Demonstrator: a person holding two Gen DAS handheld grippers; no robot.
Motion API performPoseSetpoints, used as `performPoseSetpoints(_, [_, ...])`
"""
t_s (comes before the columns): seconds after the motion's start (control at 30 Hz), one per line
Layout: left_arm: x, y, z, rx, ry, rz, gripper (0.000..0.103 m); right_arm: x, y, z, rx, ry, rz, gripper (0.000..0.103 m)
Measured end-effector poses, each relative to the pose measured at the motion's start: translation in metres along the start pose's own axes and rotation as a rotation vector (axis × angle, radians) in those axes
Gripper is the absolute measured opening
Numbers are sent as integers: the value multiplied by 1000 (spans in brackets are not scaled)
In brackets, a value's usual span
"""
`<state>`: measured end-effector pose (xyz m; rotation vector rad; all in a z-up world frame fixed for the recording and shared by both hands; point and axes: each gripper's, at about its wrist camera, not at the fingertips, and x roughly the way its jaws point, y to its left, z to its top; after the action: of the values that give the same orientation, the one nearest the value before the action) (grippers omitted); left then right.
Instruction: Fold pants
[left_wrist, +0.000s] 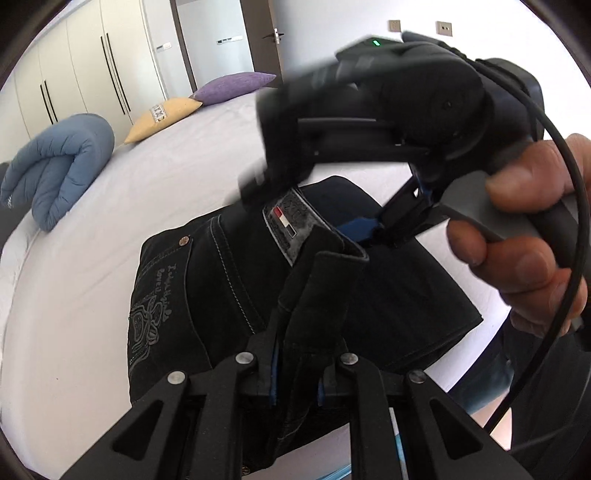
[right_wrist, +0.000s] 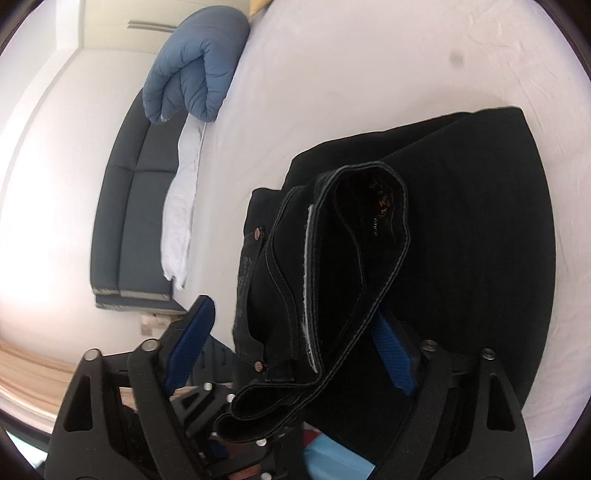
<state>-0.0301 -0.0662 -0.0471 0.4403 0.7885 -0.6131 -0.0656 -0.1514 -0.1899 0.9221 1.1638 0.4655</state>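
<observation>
Black jeans (left_wrist: 229, 295) lie partly folded on a white bed (left_wrist: 166, 173), back pocket embroidery and waist label facing up. My left gripper (left_wrist: 295, 380) is shut on a bunched fold of the jeans' waist end, lifted off the bed. My right gripper (left_wrist: 373, 225) shows in the left wrist view just beyond, held by a hand, at the waistband. In the right wrist view the right gripper (right_wrist: 295, 354) is open, its blue pads (right_wrist: 391, 362) on either side of the waistband loop (right_wrist: 354, 266); the rest of the jeans (right_wrist: 461, 221) lies on the bed.
A rolled blue duvet (left_wrist: 59, 166) lies at the bed's far left edge, with a yellow pillow (left_wrist: 166, 118) and a purple pillow (left_wrist: 232, 86) behind. Wardrobes (left_wrist: 85, 62) and a door stand beyond. A dark sofa (right_wrist: 136, 206) sits beside the bed.
</observation>
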Motion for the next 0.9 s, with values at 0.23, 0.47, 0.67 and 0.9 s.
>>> performPoseSetpoints(0.23, [-3, -13, 12, 40, -17, 2, 14, -26, -6, -12, -101, -38, -132, 12])
performPoseSetpoints(0.47, [-3, -32, 26, 102, -50, -42, 14, -74, -14, -23, -139, -172, -146, 11])
performPoseSetpoints(0.67, [12, -59, 26, 163, -24, -80, 14, -99, -57, -38, -36, -220, -131, 11])
performPoseSetpoints(0.9, [58, -25, 36, 114, 51, -133, 19, -96, -85, -46, -12, -217, -157, 11])
